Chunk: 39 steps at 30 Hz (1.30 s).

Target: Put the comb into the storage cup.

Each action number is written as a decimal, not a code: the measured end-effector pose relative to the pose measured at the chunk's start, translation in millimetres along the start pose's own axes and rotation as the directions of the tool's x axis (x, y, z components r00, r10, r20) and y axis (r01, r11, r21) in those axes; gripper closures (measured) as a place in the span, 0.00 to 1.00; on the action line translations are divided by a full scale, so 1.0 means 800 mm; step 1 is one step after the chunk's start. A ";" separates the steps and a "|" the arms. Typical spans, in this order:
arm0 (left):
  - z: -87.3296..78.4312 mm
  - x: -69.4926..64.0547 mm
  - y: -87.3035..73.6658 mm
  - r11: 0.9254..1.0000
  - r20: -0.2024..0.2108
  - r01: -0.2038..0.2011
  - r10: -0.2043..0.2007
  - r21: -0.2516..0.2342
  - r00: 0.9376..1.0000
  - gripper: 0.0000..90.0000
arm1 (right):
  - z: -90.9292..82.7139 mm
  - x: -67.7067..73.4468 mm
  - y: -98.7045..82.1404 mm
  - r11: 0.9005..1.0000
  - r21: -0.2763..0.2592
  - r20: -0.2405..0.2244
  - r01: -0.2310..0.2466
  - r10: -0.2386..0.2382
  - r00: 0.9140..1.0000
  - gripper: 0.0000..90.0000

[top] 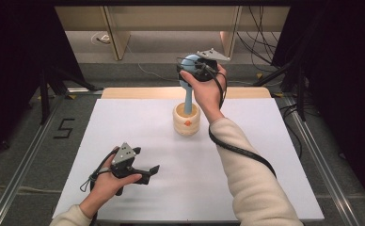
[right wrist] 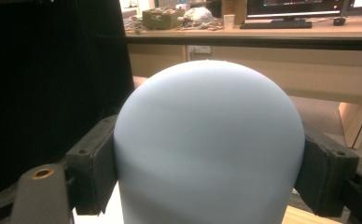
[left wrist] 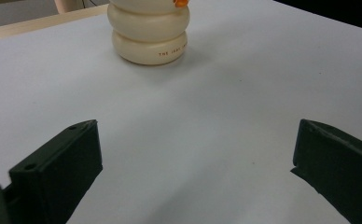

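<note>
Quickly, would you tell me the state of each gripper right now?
Left gripper: open, holding nothing.
Right gripper: shut on the blue ball-topped stick.

Right gripper (top: 195, 67) clasps blue pestle (top: 188, 89) standing in cream holder (top: 186, 123)

Blue head (right wrist: 209, 144): lower part cut off by the bottom edge in the right gripper view; its sides are covered where the black jaws press.
Blue stem (top: 188, 100): foot hidden inside the cream holder (top: 186, 120).
Cream holder top: cut off in the left gripper view (orange spot half seen).
Holder lettering (left wrist: 172, 52): too small to read.
Left gripper (top: 153, 169): handle hidden by the hand.
</note>
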<state>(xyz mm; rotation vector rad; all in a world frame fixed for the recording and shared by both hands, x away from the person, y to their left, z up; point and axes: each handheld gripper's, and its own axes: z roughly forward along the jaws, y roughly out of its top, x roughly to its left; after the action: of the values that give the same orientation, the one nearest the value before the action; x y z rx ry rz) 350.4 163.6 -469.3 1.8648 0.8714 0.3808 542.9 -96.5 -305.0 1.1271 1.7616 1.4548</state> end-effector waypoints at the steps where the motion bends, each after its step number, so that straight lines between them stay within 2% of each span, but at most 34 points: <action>1: 0.000 0.000 0.000 1.000 0.000 -0.001 0.001 -0.001 1.000 0.01 | 0.000 0.000 -0.001 1.000 -0.001 0.000 0.001 -0.001 1.000 0.23; 39: 0.000 0.000 0.000 1.000 0.001 -0.002 0.002 -0.001 1.000 0.01 | 0.011 -0.002 -0.023 0.999 0.035 0.009 0.005 -0.006 1.000 0.23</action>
<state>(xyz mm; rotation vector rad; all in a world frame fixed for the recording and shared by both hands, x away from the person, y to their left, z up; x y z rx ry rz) 350.3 163.3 -469.1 1.8645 0.8686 0.3818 547.2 -94.6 -324.8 1.1441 1.7892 1.4181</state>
